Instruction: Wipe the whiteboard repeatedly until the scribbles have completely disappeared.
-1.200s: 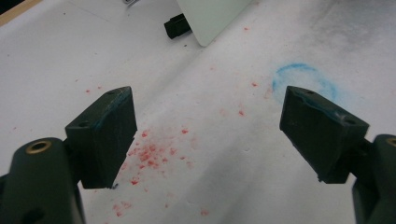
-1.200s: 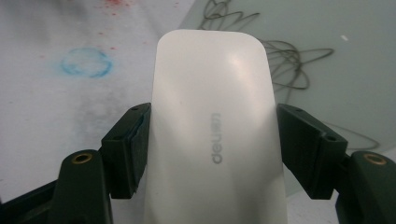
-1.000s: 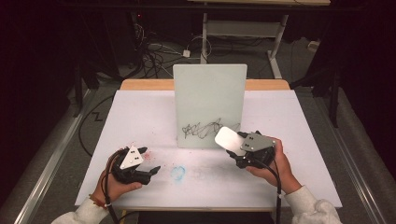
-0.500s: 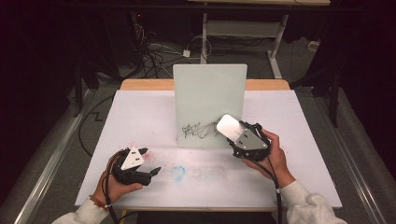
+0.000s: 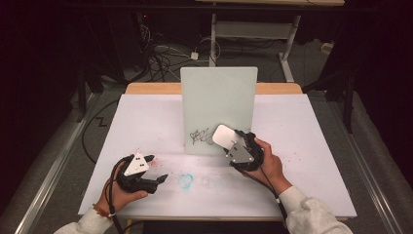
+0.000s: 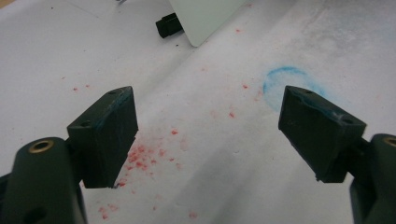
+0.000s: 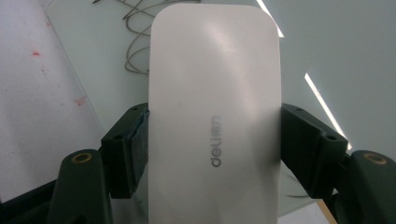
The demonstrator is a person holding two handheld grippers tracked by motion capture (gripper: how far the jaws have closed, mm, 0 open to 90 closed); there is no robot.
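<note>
**A:** ok starting nearest the person, what's the left gripper (image 5: 155, 169) doing?

**B:** it's sitting low over the white table cover (image 5: 311, 146) near the front edge, jaws spread wide and gripping nothing. In the left gripper view you're looking straight between them at bare sheet with red specks (image 6: 140, 156) scattered on it and a smudgy blue ring (image 6: 285, 81) off toward one jaw.

**A:** and that ring in the high view?

**B:** it's lying just beside the left gripper's tips, between the two hands (image 5: 185, 180).

**A:** right side then?

**B:** the right gripper (image 5: 229, 141) is squeezing a white eraser (image 5: 223, 136). The right gripper view is showing both jaws pressing against its long sides, with a grey "deli" logo on the face (image 7: 215, 93). So it's closed onto the eraser, not hanging loose.

**A:** where's the eraser pointing?

**B:** it's leaning against the lower part of the upright whiteboard (image 5: 219, 97), right next to the black scribble (image 5: 199, 136). Can't tell for sure whether it's actually touching the surface, but it's overlapping the scribble's right end.

**A:** and the board itself?

**B:** it's standing upright mid-table, farther back than both hands, with a little black foot (image 6: 167, 25) showing at its base.
</note>
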